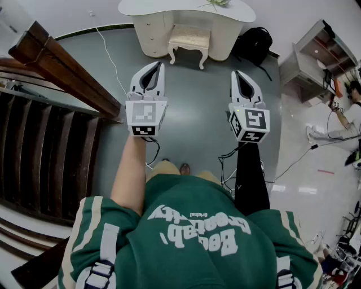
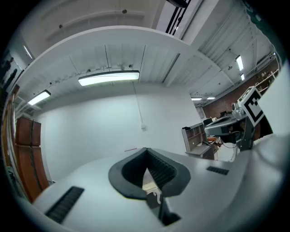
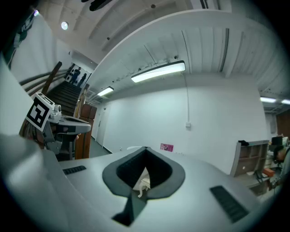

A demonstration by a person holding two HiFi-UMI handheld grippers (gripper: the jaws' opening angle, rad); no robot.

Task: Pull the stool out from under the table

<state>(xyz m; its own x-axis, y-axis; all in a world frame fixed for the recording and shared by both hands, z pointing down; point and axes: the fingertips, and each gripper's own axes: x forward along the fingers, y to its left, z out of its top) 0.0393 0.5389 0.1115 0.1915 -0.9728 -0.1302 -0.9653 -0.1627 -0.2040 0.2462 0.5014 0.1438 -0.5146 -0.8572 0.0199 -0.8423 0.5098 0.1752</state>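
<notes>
A cream stool [image 1: 189, 40] with curved legs stands half under the white dressing table [image 1: 169, 8] at the far end of the grey floor. Both grippers are held up in front of me, well short of the stool and not touching it. My left gripper [image 1: 159, 65] is shut with nothing in it, and my right gripper [image 1: 236, 74] is shut and empty as well. In the left gripper view the left gripper [image 2: 146, 150] shows only a sliver of the stool [image 2: 152, 182] through its gap. The right gripper [image 3: 145, 148] likewise frames a bit of the stool [image 3: 143, 182].
A dark wooden stair rail [image 1: 56, 65] and steps run along the left. A black backpack [image 1: 255, 44] lies right of the table, and a grey shelf unit [image 1: 316, 59] stands at the right. A thin cable [image 1: 110, 56] crosses the floor on the left.
</notes>
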